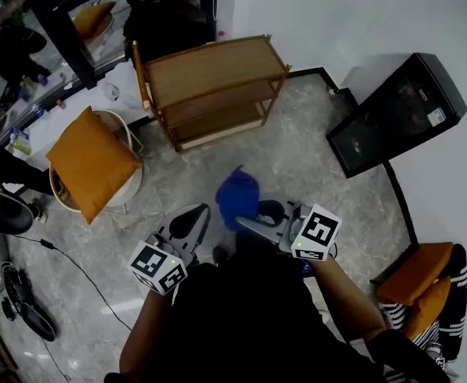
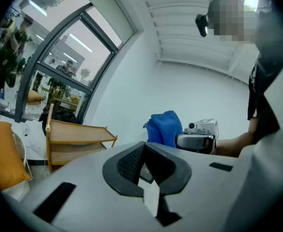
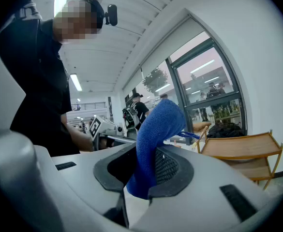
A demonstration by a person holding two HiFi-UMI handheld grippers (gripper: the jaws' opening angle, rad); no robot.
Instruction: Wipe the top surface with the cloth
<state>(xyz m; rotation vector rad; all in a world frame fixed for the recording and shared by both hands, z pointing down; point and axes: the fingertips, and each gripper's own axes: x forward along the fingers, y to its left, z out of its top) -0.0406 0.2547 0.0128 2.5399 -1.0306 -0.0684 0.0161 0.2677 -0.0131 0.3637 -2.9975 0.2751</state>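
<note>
Right claw (image 3: 146,170) is clamped on the cloth (image 3: 156,129); blue fabric stands up from the pads and flops forward; in the head view it covers that claw's tips. Left claw (image 2: 144,159) is closed at the tips, nothing in it. Cloth is in the air over the floor (image 1: 313,154), well apart from the shelf (image 1: 213,70). Your torso hides both forearms in part; the right gripper view cuts the shelf off at its edge.
</note>
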